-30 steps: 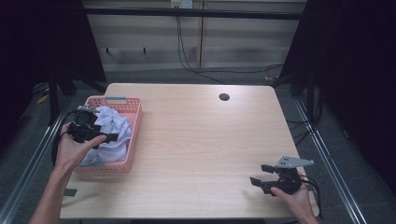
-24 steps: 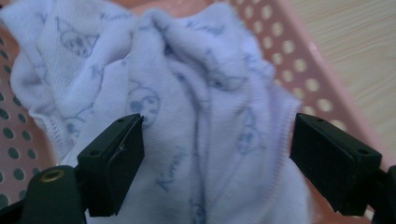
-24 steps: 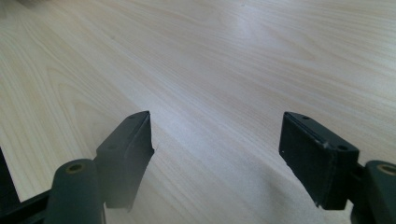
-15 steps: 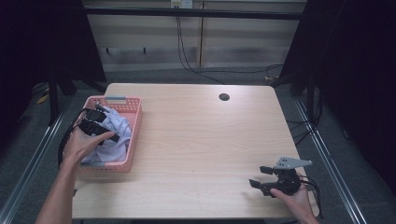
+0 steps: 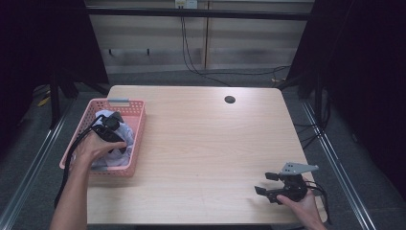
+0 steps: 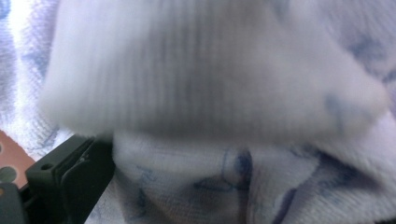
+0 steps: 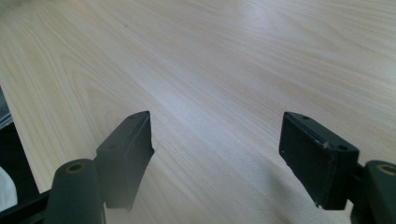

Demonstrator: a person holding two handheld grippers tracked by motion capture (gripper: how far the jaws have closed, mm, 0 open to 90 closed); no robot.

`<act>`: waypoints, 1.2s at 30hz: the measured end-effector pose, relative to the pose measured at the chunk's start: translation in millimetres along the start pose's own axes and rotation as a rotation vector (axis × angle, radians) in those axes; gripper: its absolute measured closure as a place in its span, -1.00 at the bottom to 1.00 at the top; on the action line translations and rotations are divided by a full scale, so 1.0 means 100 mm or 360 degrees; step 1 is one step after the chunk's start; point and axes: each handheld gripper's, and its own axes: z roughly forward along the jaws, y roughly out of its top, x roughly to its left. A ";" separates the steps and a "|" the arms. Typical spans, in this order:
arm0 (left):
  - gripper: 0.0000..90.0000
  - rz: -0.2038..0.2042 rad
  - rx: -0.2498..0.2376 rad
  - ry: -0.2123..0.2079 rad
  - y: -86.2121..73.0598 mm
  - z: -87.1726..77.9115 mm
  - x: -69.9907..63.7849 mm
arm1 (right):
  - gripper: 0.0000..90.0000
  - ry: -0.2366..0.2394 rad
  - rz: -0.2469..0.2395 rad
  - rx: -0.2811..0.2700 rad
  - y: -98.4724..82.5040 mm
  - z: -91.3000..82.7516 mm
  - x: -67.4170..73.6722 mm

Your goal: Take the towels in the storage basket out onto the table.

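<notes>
A pink plastic basket (image 5: 140, 128) at the table's left edge holds a white cloth with a faint blue print (image 5: 125, 132). My left gripper (image 5: 111, 125) is down inside the basket and pushed into that cloth. In the left gripper view the cloth (image 6: 219, 93) bulges between the jaws; one black finger (image 6: 70, 170) shows far to the left, so the jaws stand wide, and the other finger is buried. My right gripper (image 5: 265, 183) rests near the table's front right corner, open (image 7: 217, 140), with only bare wood between its jaws.
The light wooden table (image 5: 206, 143) has a round cable hole (image 5: 230, 99) at the back centre. Black cables trail from both grippers. Metal floor rails run along both sides of the table.
My left hand has pushed its gripper farther forward and deeper into the cloth in the basket. The right gripper has stayed where it was.
</notes>
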 end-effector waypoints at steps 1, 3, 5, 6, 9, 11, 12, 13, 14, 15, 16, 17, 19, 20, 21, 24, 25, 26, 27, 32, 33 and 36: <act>-0.99 0.0000 0.0000 0.0000 0.00 0.00 0.00 | -0.44 0.0000 0.0000 0.0000 0.00 0.00 0.00; -0.78 0.0010 0.0022 0.0007 0.01 -0.04 0.00 | -0.44 0.0006 -0.0009 0.0000 0.00 0.00 0.00; -0.52 0.0005 0.0009 0.0025 0.00 -0.06 0.01 | -0.44 0.0007 -0.0014 0.0001 0.00 0.00 0.00; -0.52 0.0011 0.0007 0.0030 -0.01 -0.07 0.02 | -0.44 0.0011 -0.0018 0.0005 -0.01 0.00 0.01; -0.11 0.0011 -0.0022 0.0063 -0.02 -0.09 0.03 | -0.44 0.0015 -0.0020 0.0013 -0.01 0.01 0.01; 0.01 0.0051 -0.0017 0.0086 -0.03 -0.11 0.04 | -0.44 0.0015 -0.0023 0.0018 -0.01 0.01 0.01; 0.07 0.0035 -0.0004 0.0079 -0.03 -0.12 0.03 | -0.44 0.0017 -0.0025 0.0016 -0.01 0.01 0.01; 0.17 0.0042 -0.0003 0.0078 -0.03 -0.13 0.02 | -0.44 0.0016 -0.0027 0.0017 0.00 0.01 0.02; 0.17 0.0065 -0.0006 0.0088 -0.02 -0.13 0.03 | -0.44 0.0016 -0.0027 0.0017 0.00 0.01 0.02; 0.22 0.0089 0.0001 0.0090 -0.01 -0.14 0.02 | -0.44 0.0015 -0.0030 0.0016 0.00 0.01 0.02; 0.22 0.0089 0.0001 0.0090 -0.01 -0.14 0.02 | -0.44 0.0015 -0.0030 0.0016 0.00 0.01 0.02; 0.24 0.0114 0.0009 0.0086 -0.01 -0.16 0.01 | -0.44 0.0020 -0.0026 0.0020 0.00 0.02 0.02; 0.27 0.0113 -0.0033 0.0065 -0.03 -0.18 0.02 | -0.44 0.0021 -0.0027 0.0018 0.00 0.01 0.02; 0.27 0.0112 -0.0043 0.0042 -0.06 -0.19 0.03 | -0.44 0.0021 -0.0026 0.0013 0.00 0.01 0.02; 0.27 0.0112 -0.0043 0.0042 -0.06 -0.19 0.03 | -0.44 0.0018 -0.0023 0.0010 0.00 0.01 0.02; 0.28 0.0075 -0.0071 -0.0025 -0.10 -0.26 0.06 | -0.44 0.0021 -0.0025 0.0012 0.00 0.01 0.02; 0.28 0.0083 -0.0093 -0.0034 -0.10 -0.34 0.05 | -0.44 0.0025 -0.0023 0.0017 0.00 0.02 0.02; 0.28 0.0083 -0.0093 -0.0034 -0.10 -0.34 0.05 | -0.44 0.0025 -0.0023 0.0017 0.00 0.02 0.02; 0.28 0.0076 -0.0125 -0.0042 -0.11 -0.38 0.04 | -0.44 0.0027 -0.0021 0.0023 0.00 0.02 0.02; 0.28 0.0097 -0.0200 -0.0072 -0.11 -0.59 0.08 | -0.44 0.0024 -0.0015 0.0015 0.01 0.01 0.02; 0.28 0.0117 -0.0210 -0.0108 -0.13 -0.68 0.11 | -0.44 0.0019 -0.0016 0.0013 0.00 0.01 0.02; 0.28 0.0110 -0.0244 -0.0112 -0.16 -0.79 0.14 | -0.44 0.0026 -0.0018 0.0015 0.00 0.01 0.02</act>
